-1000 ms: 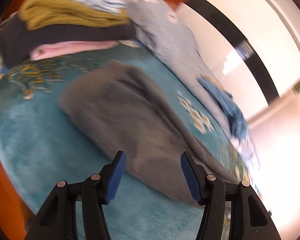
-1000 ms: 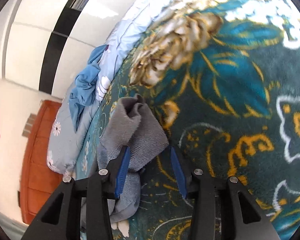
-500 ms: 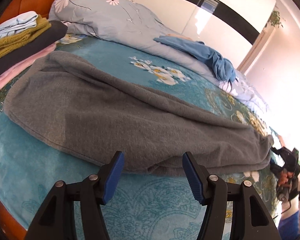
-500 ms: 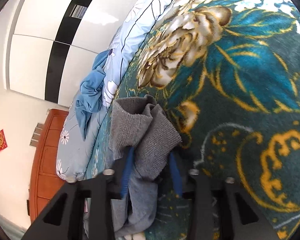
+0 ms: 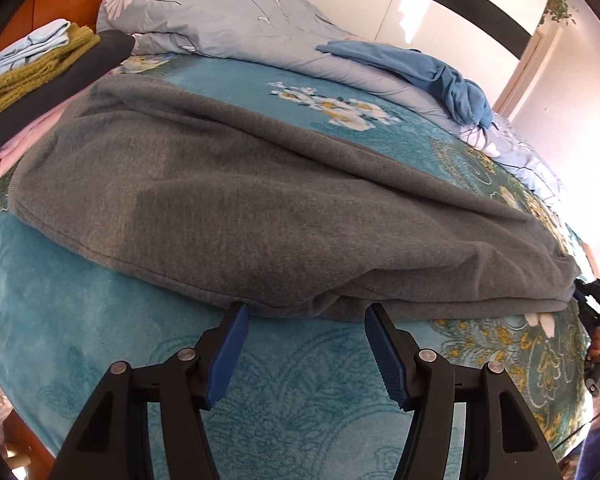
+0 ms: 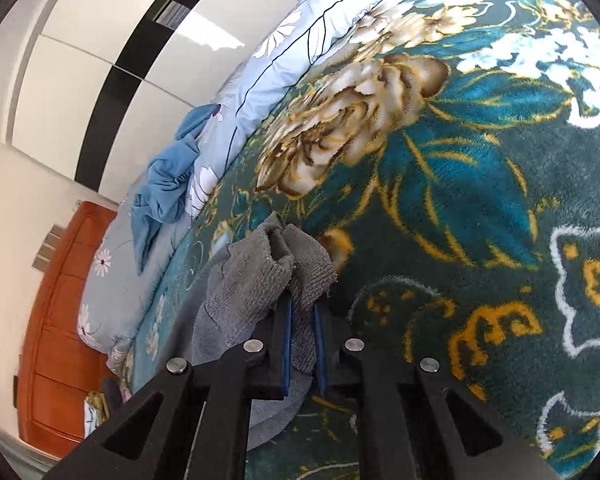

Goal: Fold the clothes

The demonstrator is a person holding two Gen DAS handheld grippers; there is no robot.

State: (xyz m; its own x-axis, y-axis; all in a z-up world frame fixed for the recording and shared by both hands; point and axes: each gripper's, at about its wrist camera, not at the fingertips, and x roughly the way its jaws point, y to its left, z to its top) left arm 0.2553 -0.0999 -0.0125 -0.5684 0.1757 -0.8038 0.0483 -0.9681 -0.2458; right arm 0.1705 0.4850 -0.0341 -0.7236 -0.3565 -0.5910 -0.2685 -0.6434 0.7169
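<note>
Right gripper (image 6: 302, 332) just closed on one grey sweater (image 5: 260, 208) (left gripper (image 5: 304, 344) fingers wide, empty).

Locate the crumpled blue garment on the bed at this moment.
In the left wrist view the blue garment lies at the upper right on the light floral duvet, beyond the grey sweater. The right wrist view shows it at centre-left.

No readable text, label, brand or number shows in either view.
</note>
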